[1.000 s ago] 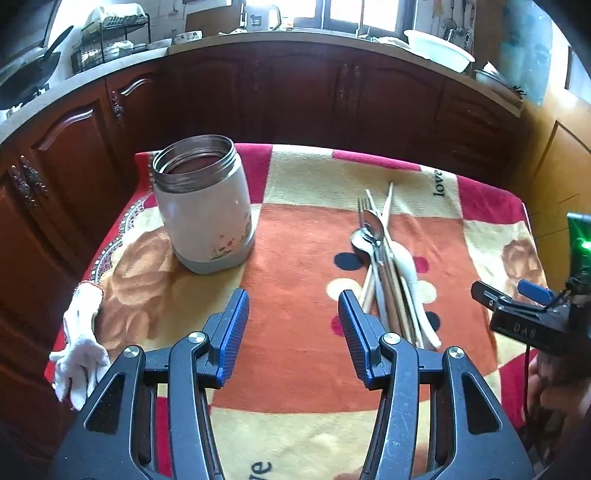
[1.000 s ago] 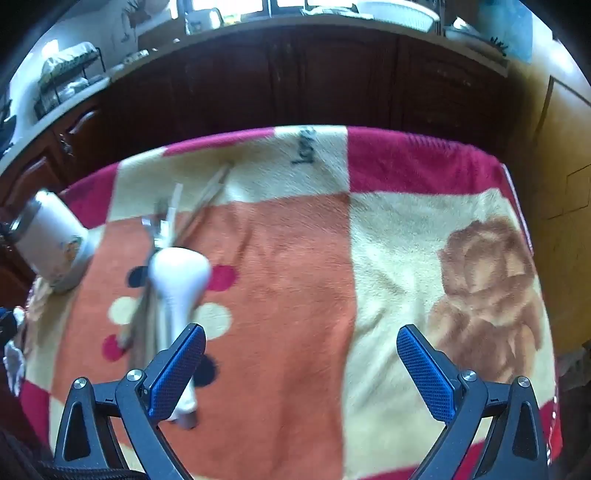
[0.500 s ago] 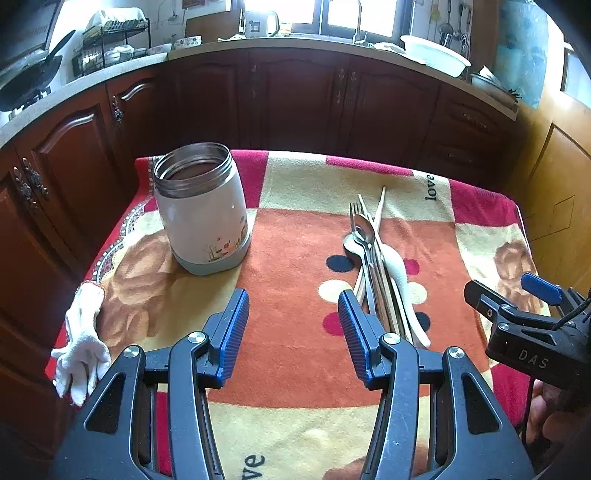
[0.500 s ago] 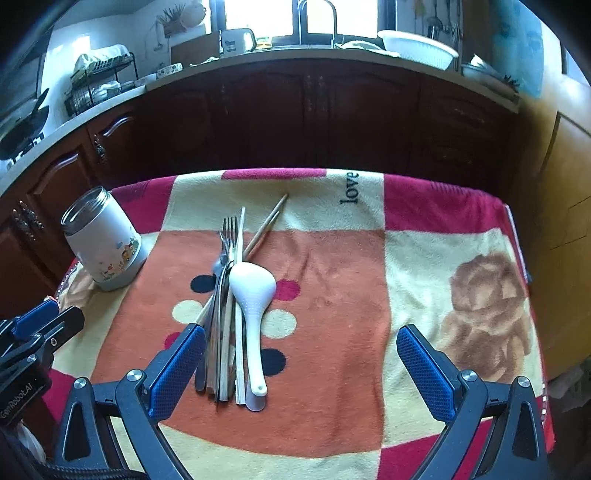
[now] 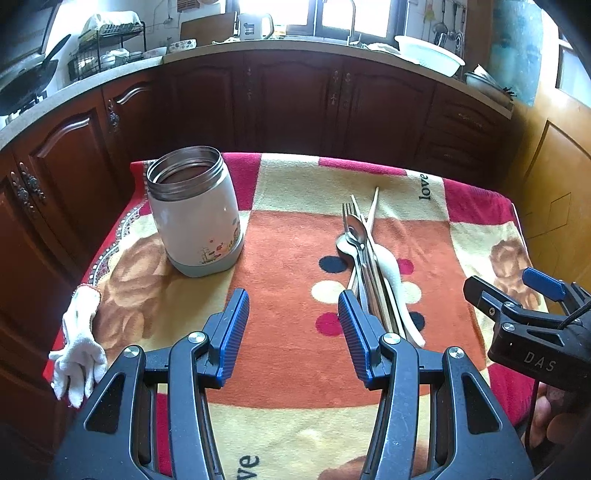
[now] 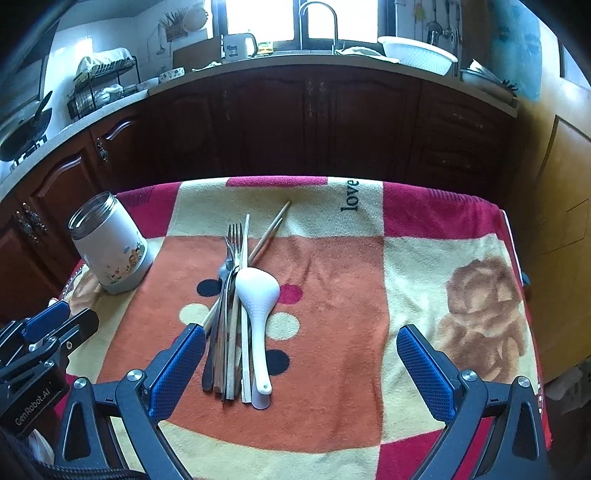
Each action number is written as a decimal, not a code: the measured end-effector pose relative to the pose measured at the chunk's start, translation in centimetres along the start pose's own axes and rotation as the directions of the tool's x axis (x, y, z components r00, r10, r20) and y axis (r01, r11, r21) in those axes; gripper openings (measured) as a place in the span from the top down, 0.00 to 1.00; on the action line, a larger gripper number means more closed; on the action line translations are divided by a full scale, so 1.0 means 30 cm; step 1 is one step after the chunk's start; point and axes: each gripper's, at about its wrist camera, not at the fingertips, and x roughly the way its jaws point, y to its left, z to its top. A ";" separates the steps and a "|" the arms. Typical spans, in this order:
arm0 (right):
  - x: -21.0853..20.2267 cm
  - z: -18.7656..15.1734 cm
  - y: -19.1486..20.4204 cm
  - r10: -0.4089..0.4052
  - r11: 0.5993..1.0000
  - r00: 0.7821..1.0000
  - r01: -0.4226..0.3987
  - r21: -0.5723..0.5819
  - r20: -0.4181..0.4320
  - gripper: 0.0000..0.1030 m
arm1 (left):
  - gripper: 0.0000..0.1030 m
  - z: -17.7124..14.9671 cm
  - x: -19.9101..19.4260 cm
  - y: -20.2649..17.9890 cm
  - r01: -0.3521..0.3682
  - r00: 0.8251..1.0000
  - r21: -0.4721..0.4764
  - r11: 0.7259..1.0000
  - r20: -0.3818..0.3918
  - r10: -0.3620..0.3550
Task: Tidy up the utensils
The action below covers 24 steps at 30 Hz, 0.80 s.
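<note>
Two wrist cameras, both facing the kitchen cabinets across the blanket-covered worktop (image 5: 476, 206).

Each looks down along its own tongs from the near edge, close above. Both share the jar (image 5: 194, 218) (image 6: 109, 243) at left, the utensil pile (image 5: 369, 266) (image 6: 240, 314) mid-frame, and each other's tongs at the frame's side.

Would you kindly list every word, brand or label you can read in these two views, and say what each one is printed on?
"love" – on the blanket, far edge.
"ve" – the visible end of a word on the blanket's near edge, the rest hidden.
"DAS" – on the right gripper body.
"GenRobot.AI" – on the left gripper body.
The jar has a small cartoon print, with no readable text.
The kettle's dark mark is too blurred.
</note>
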 end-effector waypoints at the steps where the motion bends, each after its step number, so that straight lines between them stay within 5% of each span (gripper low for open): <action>1: 0.001 0.005 -0.001 0.002 1.000 1.000 -0.002 0.000 -0.001 0.00 | 0.51 0.000 0.000 -0.001 -0.001 1.000 -0.001 1.000 0.000 0.001; 24: -0.013 0.000 0.015 0.018 0.999 1.000 -0.018 -0.030 0.010 0.00 | 0.51 0.007 0.017 0.013 -0.011 1.000 -0.030 1.000 -0.008 0.011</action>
